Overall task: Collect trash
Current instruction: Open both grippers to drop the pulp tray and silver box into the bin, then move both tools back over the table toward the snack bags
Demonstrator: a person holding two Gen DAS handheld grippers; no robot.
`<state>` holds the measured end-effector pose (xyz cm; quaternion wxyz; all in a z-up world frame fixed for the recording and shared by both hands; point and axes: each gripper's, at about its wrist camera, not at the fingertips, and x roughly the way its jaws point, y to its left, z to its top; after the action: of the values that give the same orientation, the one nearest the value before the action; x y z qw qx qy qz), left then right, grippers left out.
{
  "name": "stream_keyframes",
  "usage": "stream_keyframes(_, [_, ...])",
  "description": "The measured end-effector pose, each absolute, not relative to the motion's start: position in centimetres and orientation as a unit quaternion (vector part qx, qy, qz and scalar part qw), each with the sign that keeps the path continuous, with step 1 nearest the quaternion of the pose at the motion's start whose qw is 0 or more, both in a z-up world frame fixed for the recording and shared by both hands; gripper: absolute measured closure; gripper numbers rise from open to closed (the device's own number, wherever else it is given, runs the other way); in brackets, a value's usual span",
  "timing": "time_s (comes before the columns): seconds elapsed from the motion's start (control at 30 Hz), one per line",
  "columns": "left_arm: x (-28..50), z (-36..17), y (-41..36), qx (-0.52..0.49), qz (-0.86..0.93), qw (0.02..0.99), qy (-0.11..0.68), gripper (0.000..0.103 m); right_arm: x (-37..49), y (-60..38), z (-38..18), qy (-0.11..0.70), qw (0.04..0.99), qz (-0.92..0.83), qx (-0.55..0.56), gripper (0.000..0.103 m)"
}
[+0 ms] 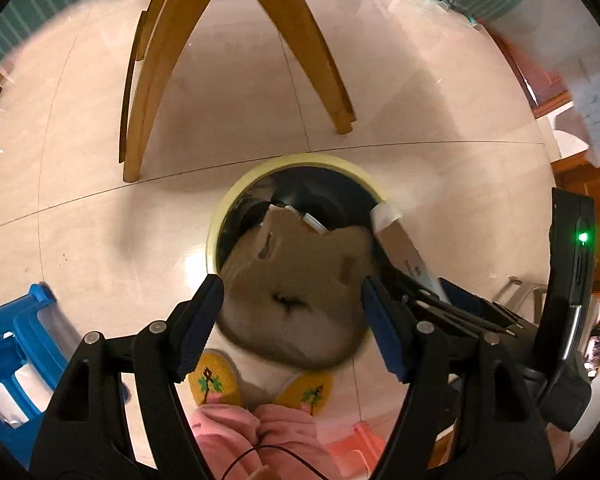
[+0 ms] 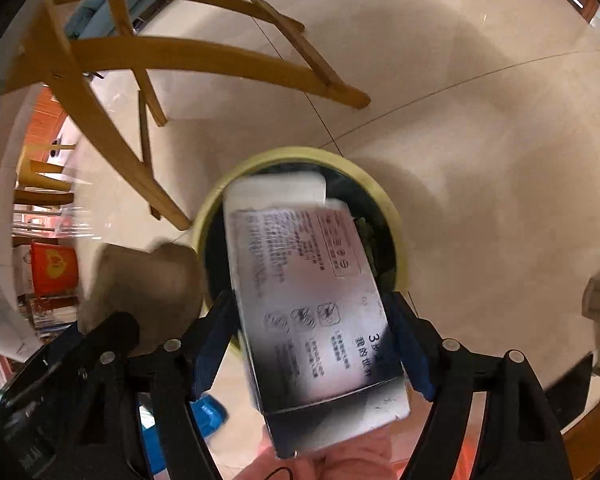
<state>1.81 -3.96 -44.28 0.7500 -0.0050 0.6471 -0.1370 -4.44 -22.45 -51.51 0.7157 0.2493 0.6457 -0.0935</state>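
A round trash bin with a pale yellow rim (image 1: 236, 188) stands on the tiled floor; it also shows in the right wrist view (image 2: 384, 192). My left gripper (image 1: 292, 300) is shut on a torn piece of brown cardboard (image 1: 296, 272) held over the bin's opening. My right gripper (image 2: 312, 328) is shut on a printed white-and-dark carton box (image 2: 312, 300), tilted over the bin. The same box (image 1: 404, 248) and right gripper show at the right of the left wrist view. Dark contents lie inside the bin.
A wooden chair's legs (image 1: 156, 80) stand behind the bin, also in the right wrist view (image 2: 112, 120). A blue plastic stool (image 1: 16, 360) is at the left. My slippered feet (image 1: 216, 380) are just before the bin. Wooden furniture (image 1: 580, 184) lies to the right.
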Motion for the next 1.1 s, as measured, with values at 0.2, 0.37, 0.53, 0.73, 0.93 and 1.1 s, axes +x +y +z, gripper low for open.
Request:
stream_keyframes(0.2, [2.3,-46.5,-3.5,-0.006,-0.114,0.757,0.644,0.022,-3.7,-22.5,-53.7,0.647,0.718,-0.095,0.238,0.017])
stream_keyframes(0.37, [2.2,-46.7,-3.2,-0.005,-0.104,0.762,0.639,0.022,-3.5,-22.8,-54.1,0.650,0.718,-0.091,0.229,0.017])
stream_keyframes(0.53, [1.6,-45.8,-3.3,-0.005,-0.101,0.765,0.636,0.022,-3.0,-22.2,-53.5,0.651,0.722,-0.088,0.218,0.016])
stream_keyframes(0.73, [0.6,-42.9,-2.6,-0.002,-0.103,0.766,0.635,0.022,-3.4,-21.7,-51.0,0.655,0.721,-0.089,0.207,0.016])
stream_keyframes(0.93, [-1.0,-38.1,-1.8,0.004,-0.110,0.759,0.642,0.022,-4.7,-21.4,-45.9,0.656,0.721,-0.090,0.203,0.015])
stream_keyframes(1.1, [-2.9,-31.1,-0.9,0.020,-0.125,0.761,0.636,0.022,-5.8,-21.2,-39.7,0.650,0.726,-0.095,0.202,0.014])
